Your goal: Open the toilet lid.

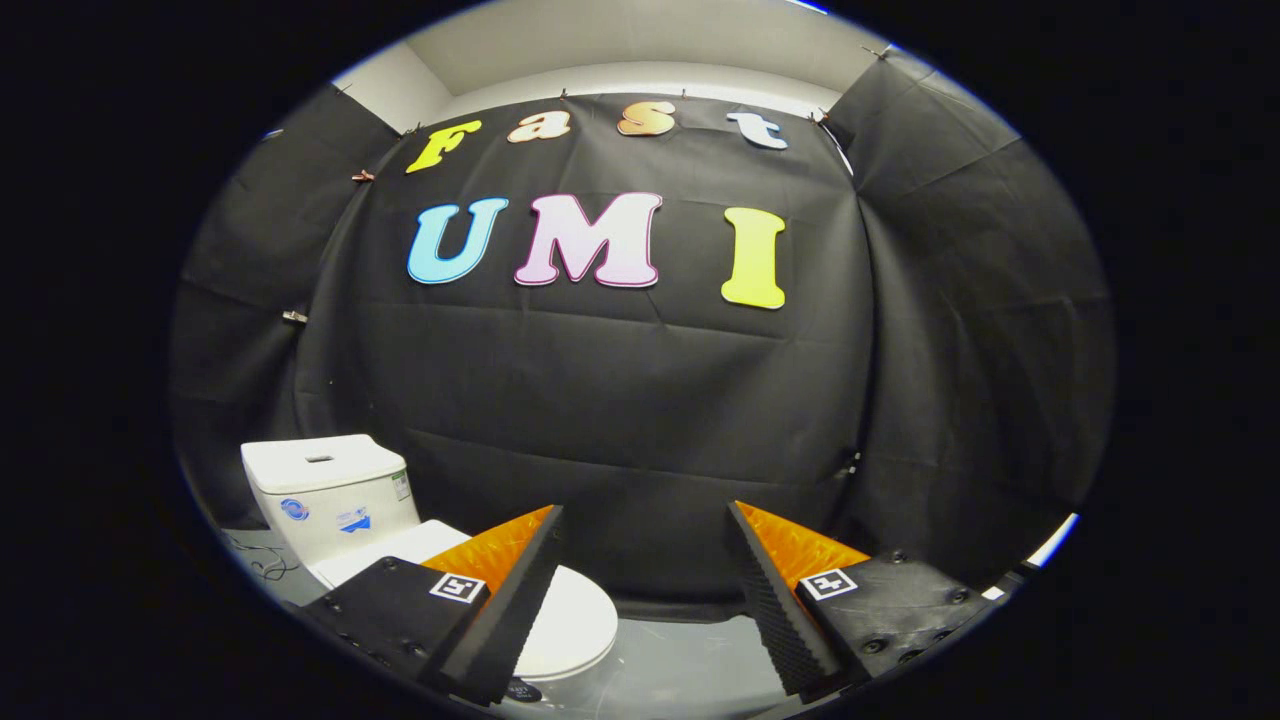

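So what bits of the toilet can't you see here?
- Toilet lid: lies down; its near part is hidden behind one finger of the open gripper.
- Toilet bowl base: cut off at the view's lower edge.
- Stickers on the tank: too small to make out.
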